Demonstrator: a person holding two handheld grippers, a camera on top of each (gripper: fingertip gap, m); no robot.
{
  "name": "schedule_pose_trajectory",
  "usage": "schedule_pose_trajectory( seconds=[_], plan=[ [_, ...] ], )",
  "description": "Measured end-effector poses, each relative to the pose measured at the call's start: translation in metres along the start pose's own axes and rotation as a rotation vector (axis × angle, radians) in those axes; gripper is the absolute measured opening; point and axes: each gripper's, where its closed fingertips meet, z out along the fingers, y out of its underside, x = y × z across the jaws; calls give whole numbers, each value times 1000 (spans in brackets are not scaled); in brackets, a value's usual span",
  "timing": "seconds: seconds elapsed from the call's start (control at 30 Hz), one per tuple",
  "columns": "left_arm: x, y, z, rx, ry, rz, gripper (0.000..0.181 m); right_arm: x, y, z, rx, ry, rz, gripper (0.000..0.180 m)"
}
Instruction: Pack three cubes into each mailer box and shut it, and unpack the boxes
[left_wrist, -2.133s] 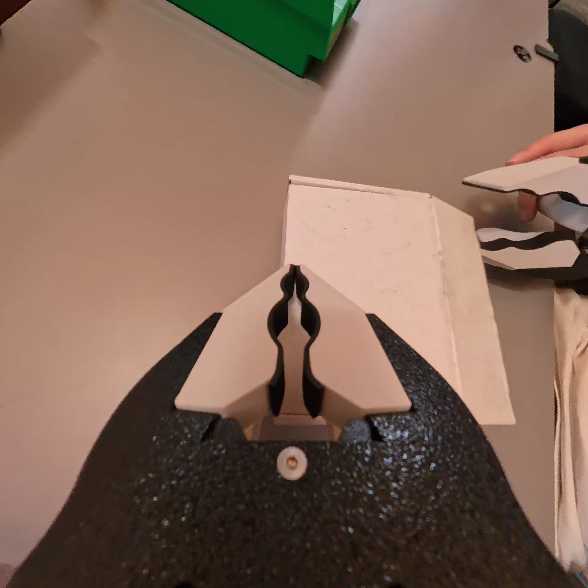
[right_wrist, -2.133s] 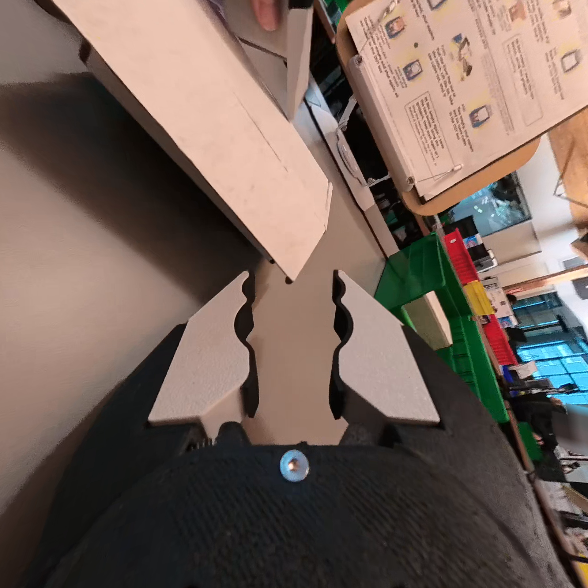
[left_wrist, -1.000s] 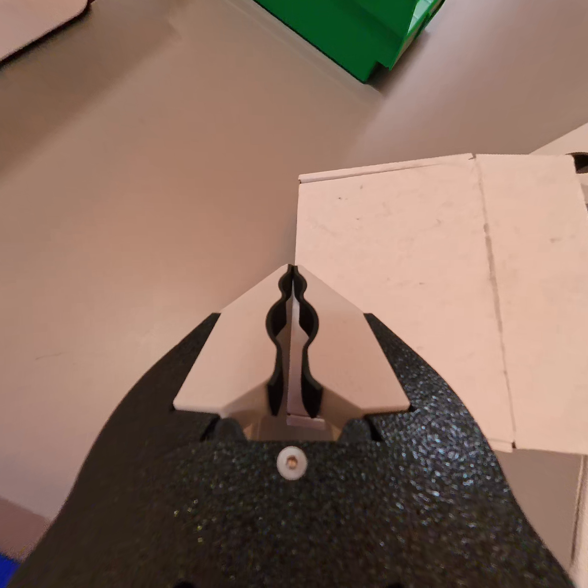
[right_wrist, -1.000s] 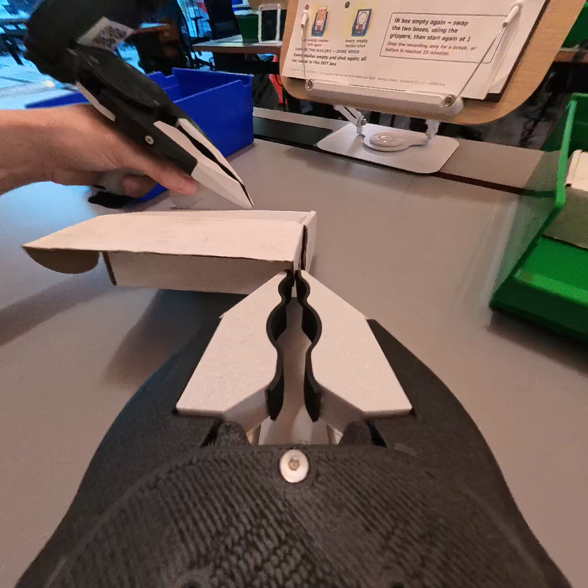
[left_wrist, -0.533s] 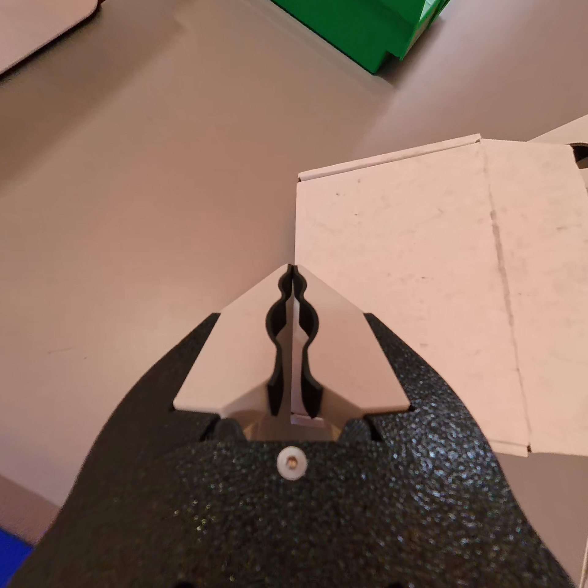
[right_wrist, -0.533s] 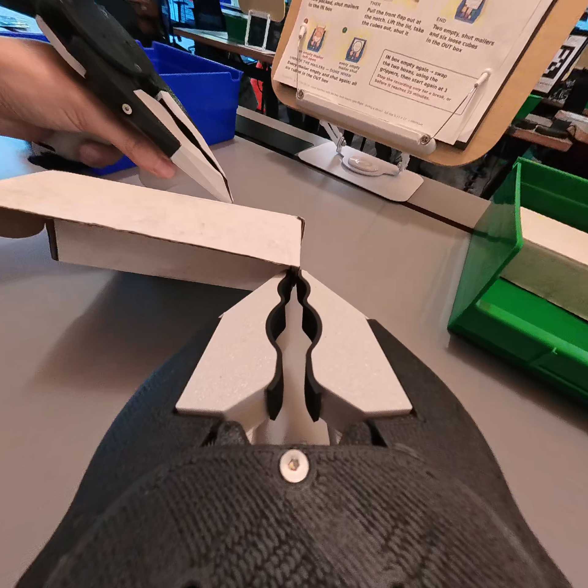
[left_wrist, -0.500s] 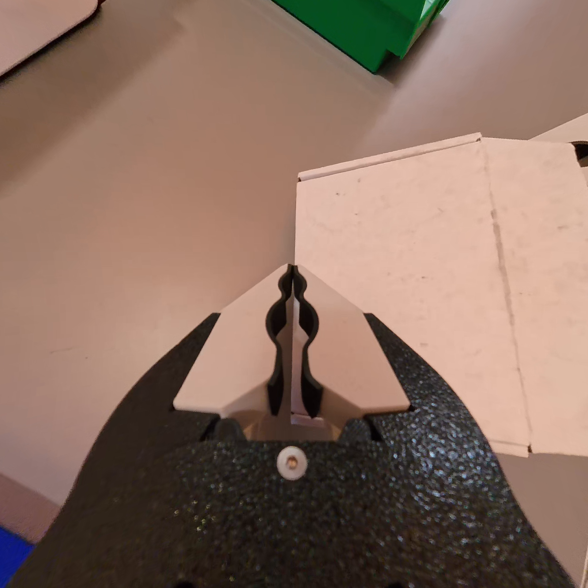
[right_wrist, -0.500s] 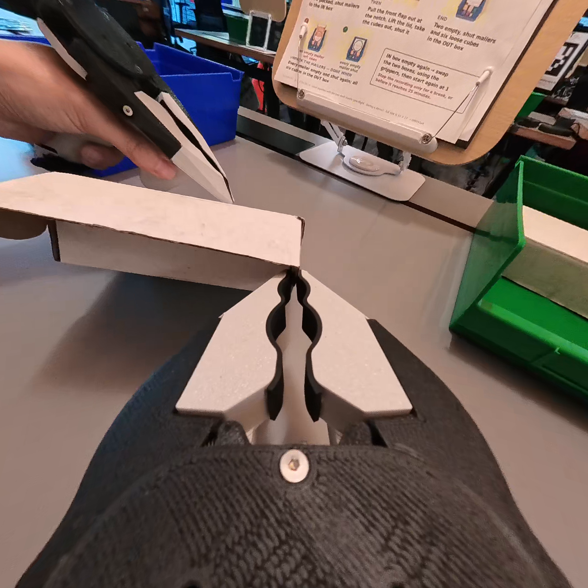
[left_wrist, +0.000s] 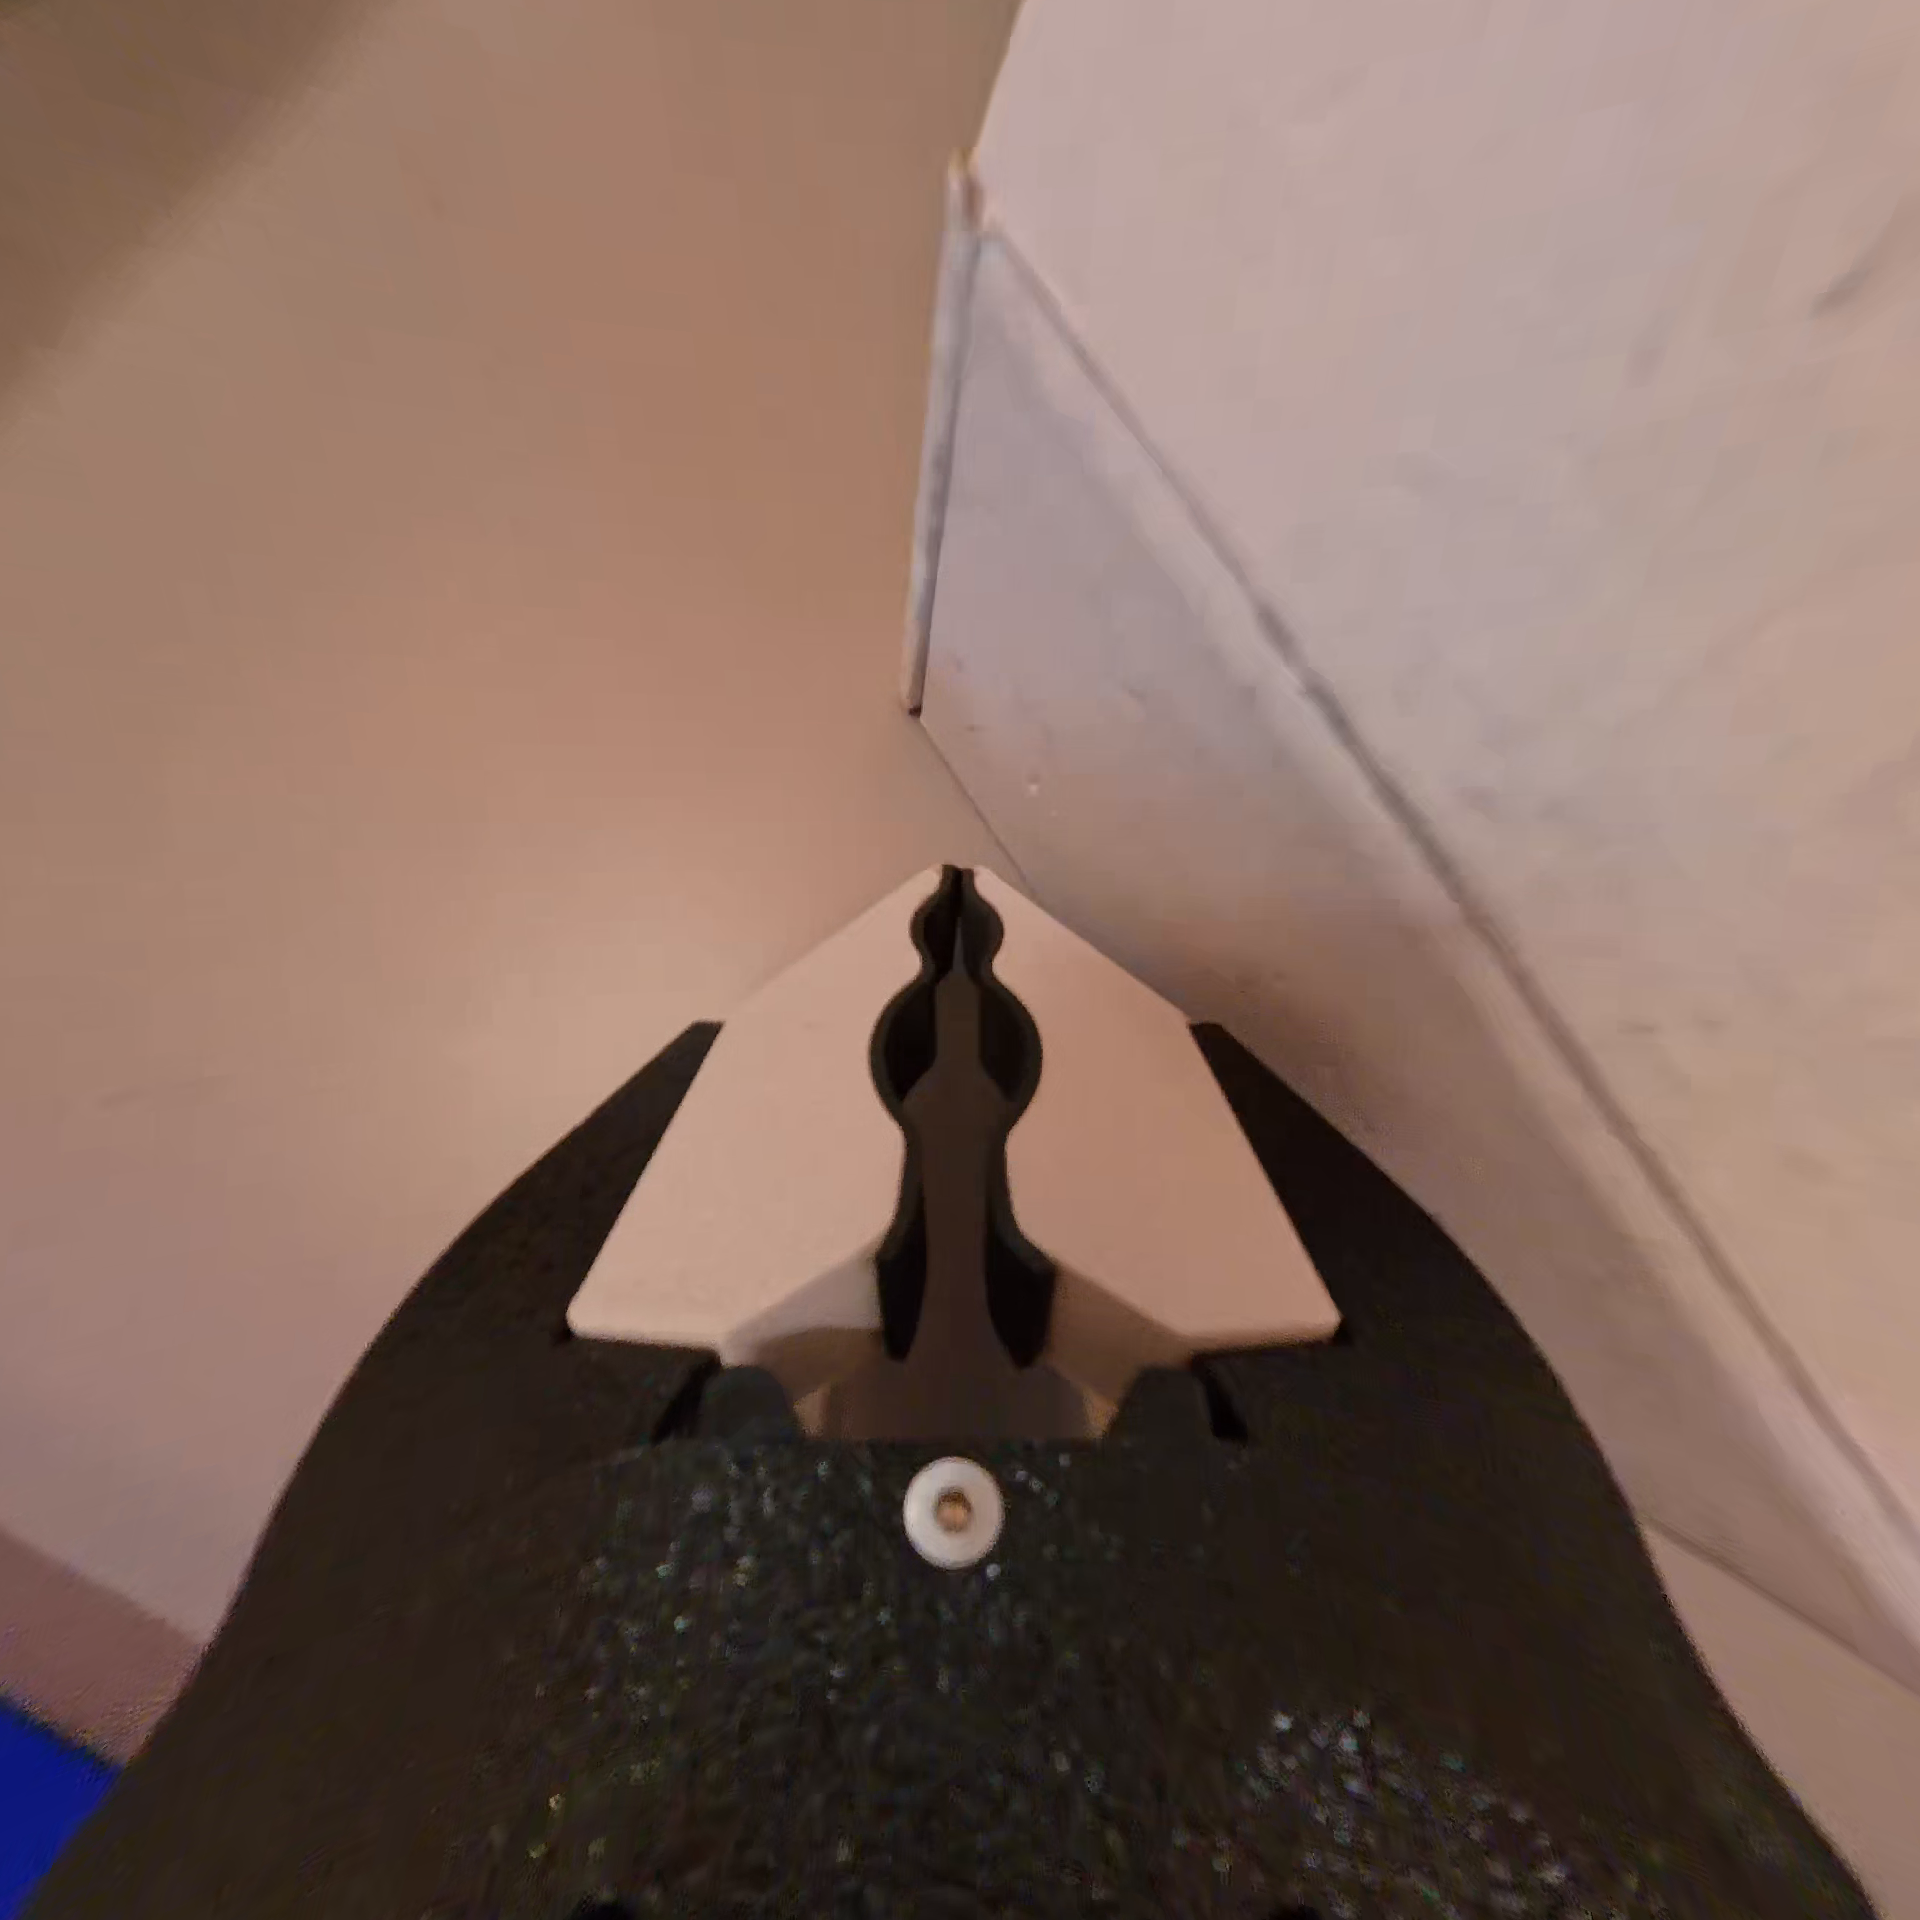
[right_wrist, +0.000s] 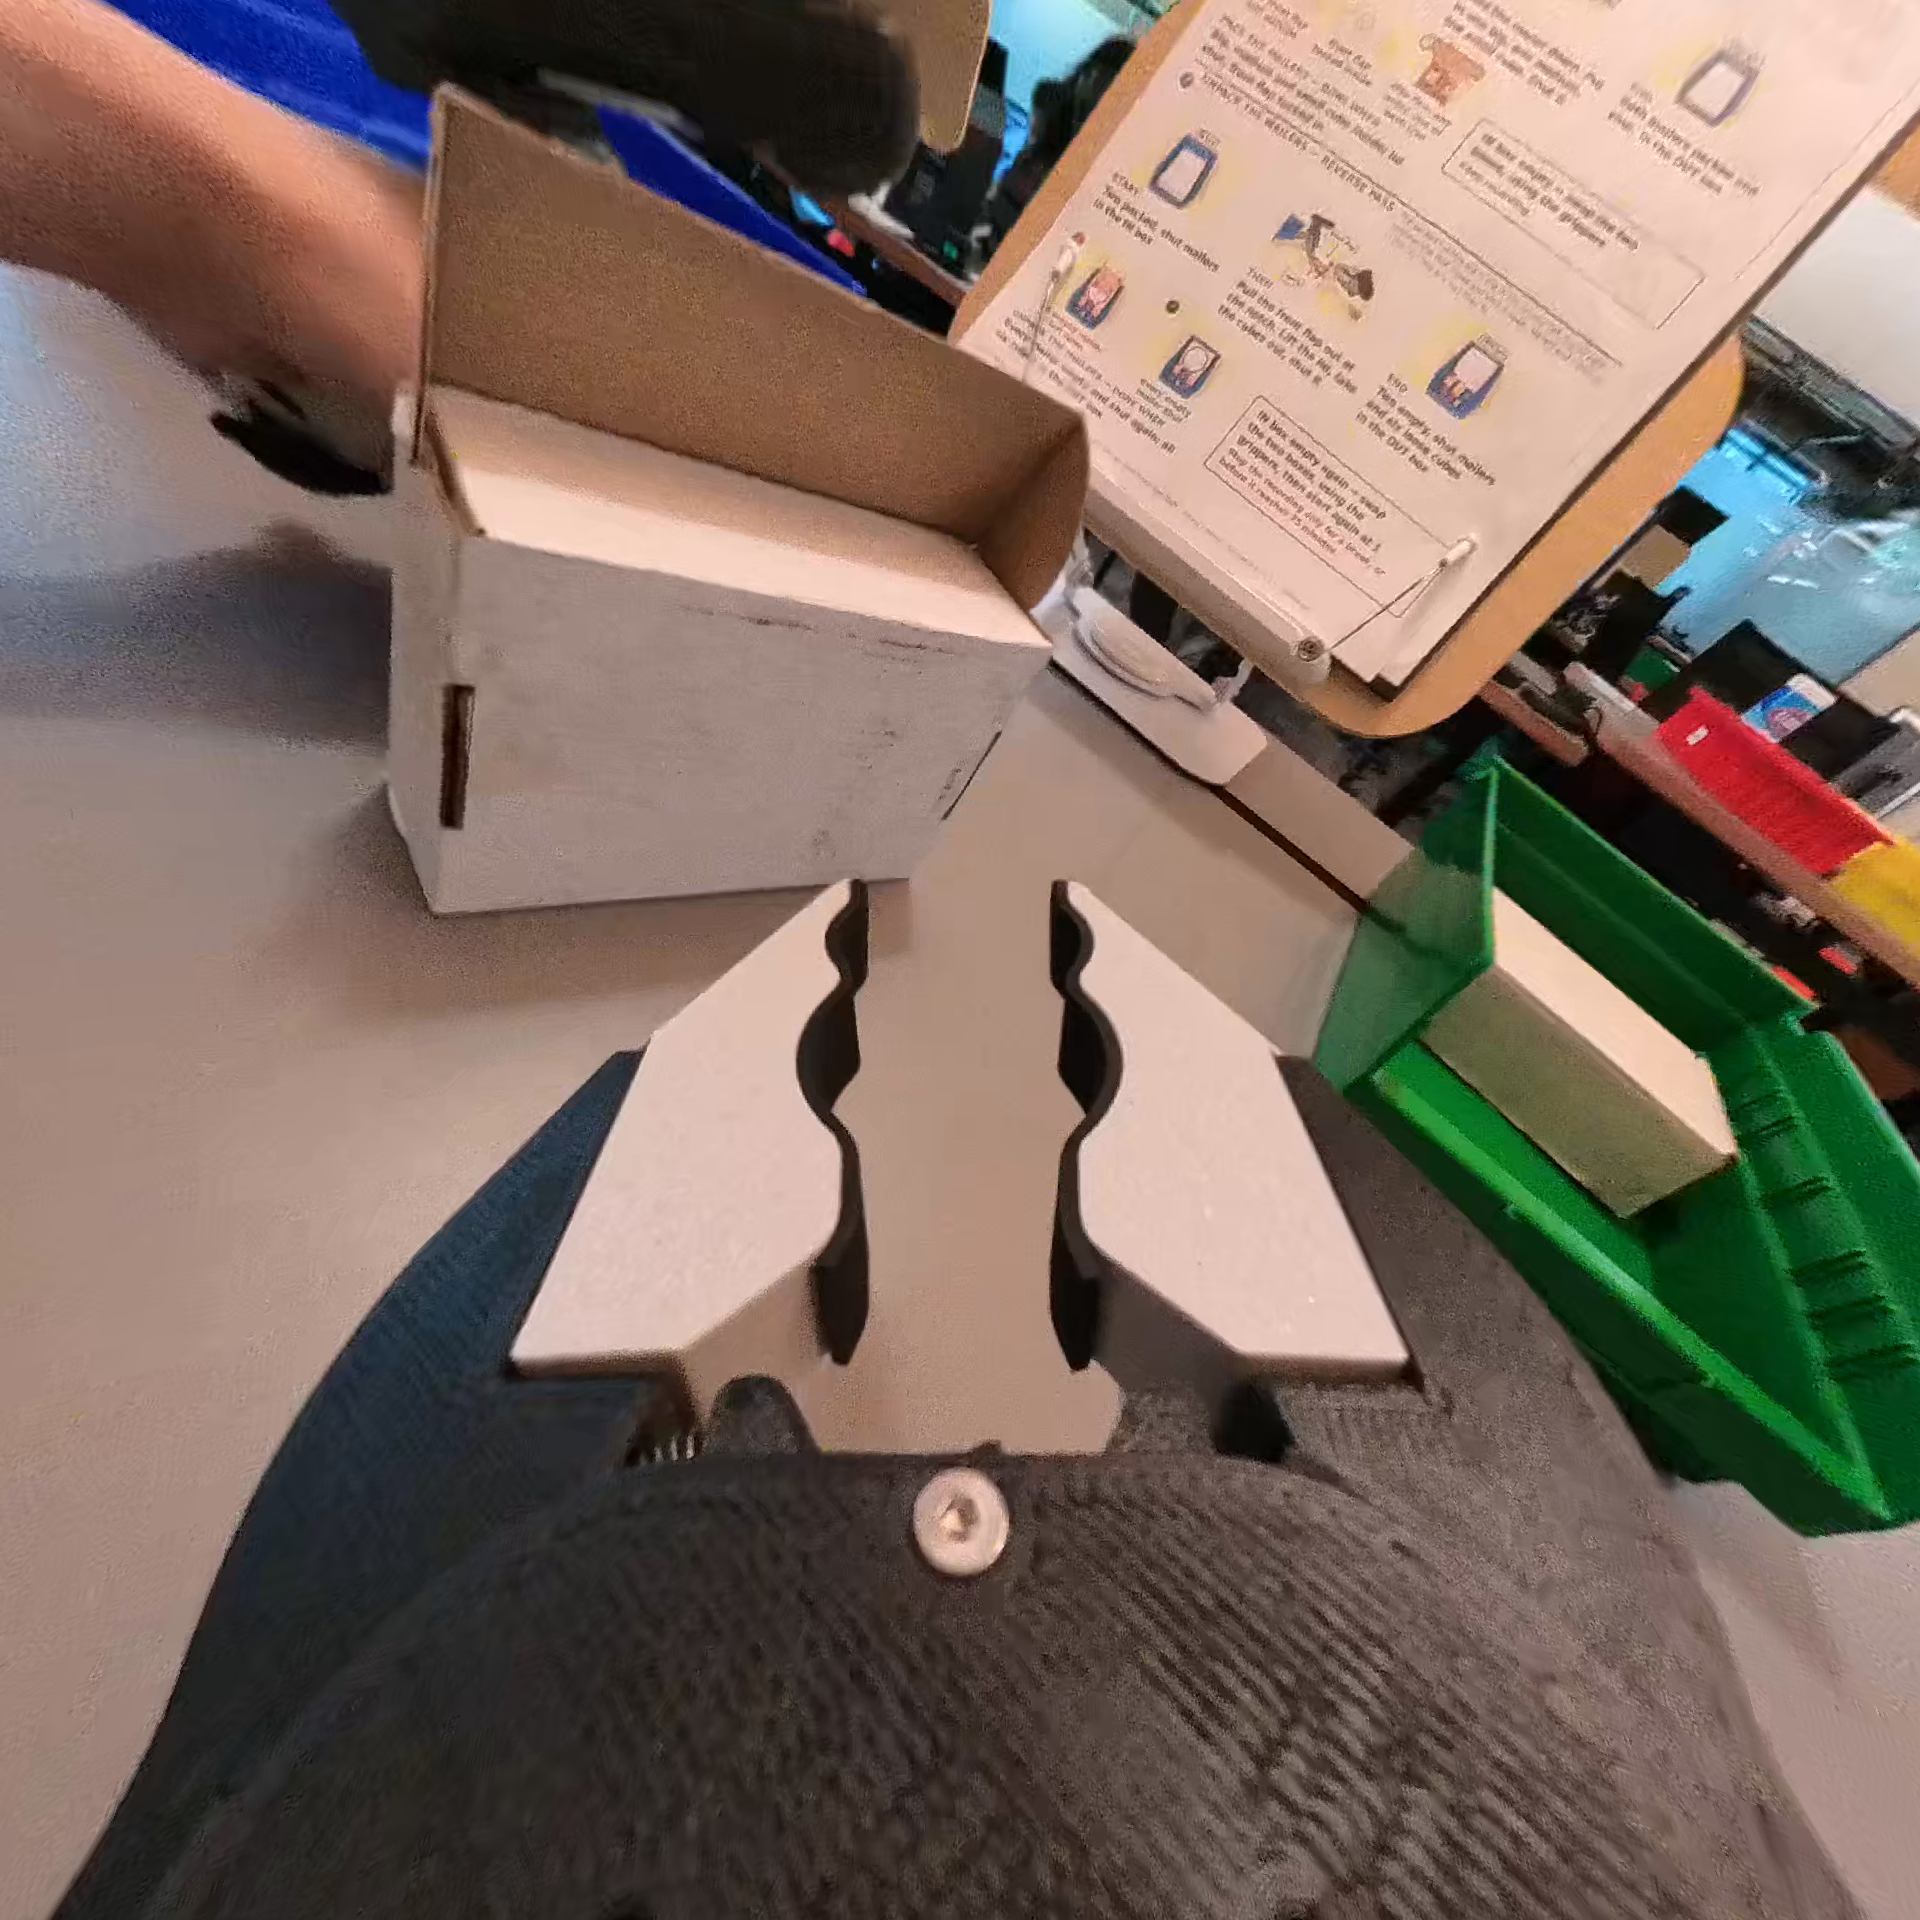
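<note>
white mailer box (right_wrist: 686, 717) open on table; left gripper (left_wrist: 954, 878) pressed together, right gripper (right_wrist: 958, 904) spread.

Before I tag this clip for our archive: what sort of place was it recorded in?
Probably a lab or workshop bench set up for recording tasks: an instruction sheet on a stand, a green bin on the grey table, and more coloured bins behind.

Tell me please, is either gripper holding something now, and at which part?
Nothing is held. The right gripper is open and empty in front of the mailer box. The left gripper is shut on nothing, beside the box.
</note>
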Motion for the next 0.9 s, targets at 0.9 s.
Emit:
schedule_pose_trajectory(
  seconds=[0.9],
  plan=[
    [54,37,-104,459,-285,-92,43,-81,-90,37,151,-395,5,16]
  ],
)
